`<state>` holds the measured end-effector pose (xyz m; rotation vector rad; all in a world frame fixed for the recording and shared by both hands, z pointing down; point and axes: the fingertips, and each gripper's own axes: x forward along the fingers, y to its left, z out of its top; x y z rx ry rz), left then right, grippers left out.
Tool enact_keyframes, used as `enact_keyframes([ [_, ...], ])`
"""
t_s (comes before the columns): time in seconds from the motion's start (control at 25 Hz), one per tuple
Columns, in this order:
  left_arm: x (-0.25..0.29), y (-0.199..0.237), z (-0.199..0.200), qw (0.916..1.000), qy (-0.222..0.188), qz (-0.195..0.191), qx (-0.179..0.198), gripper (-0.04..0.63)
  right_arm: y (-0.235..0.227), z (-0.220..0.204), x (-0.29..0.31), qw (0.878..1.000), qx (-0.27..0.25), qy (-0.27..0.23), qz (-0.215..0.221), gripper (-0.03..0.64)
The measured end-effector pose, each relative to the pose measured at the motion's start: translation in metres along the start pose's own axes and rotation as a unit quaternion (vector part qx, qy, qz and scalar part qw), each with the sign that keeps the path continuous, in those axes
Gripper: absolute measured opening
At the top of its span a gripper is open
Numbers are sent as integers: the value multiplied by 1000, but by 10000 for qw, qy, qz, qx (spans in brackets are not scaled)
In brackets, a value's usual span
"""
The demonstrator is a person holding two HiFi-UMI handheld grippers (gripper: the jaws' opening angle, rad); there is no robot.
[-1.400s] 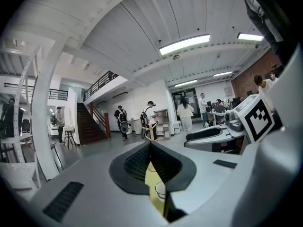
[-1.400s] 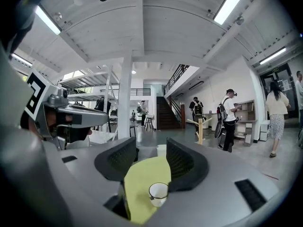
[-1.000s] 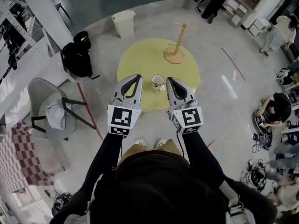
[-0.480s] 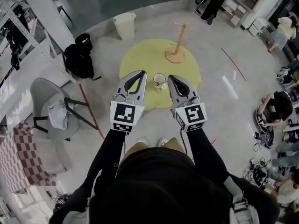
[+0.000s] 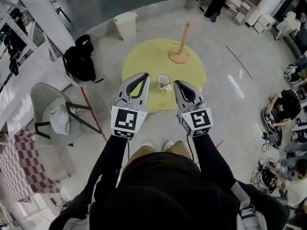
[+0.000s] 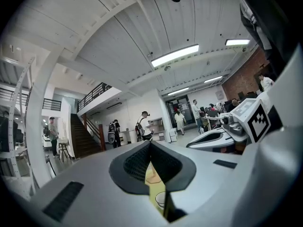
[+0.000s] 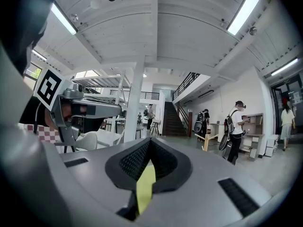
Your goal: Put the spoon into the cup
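A white cup (image 5: 163,82) stands on the near part of a round yellow-green table (image 5: 144,56). I cannot make out a spoon in any view. My left gripper (image 5: 144,75) hovers just left of the cup and my right gripper (image 5: 176,82) just right of it, both level and pointing forward. The jaws of each are shut with nothing held. In the left gripper view the cup (image 6: 161,200) shows low down behind the closed jaws, with the right gripper (image 6: 190,145) alongside. The right gripper view shows the left gripper (image 7: 119,109) at the left.
A wooden peg stand (image 5: 181,47) sits at the table's far side. A white bin (image 5: 125,24), a black backpack (image 5: 79,60) and a grey chair (image 5: 53,111) are to the left. People sit on the floor at the right (image 5: 283,109).
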<state>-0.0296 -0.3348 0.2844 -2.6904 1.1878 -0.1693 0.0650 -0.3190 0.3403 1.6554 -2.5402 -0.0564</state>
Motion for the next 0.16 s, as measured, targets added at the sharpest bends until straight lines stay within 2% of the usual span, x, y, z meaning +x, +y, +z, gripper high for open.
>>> enact_keyframes([
  [0.16, 4, 1, -6, 9999, 73, -69, 23, 15, -3, -10, 4, 9999, 60, 78, -53, 26],
])
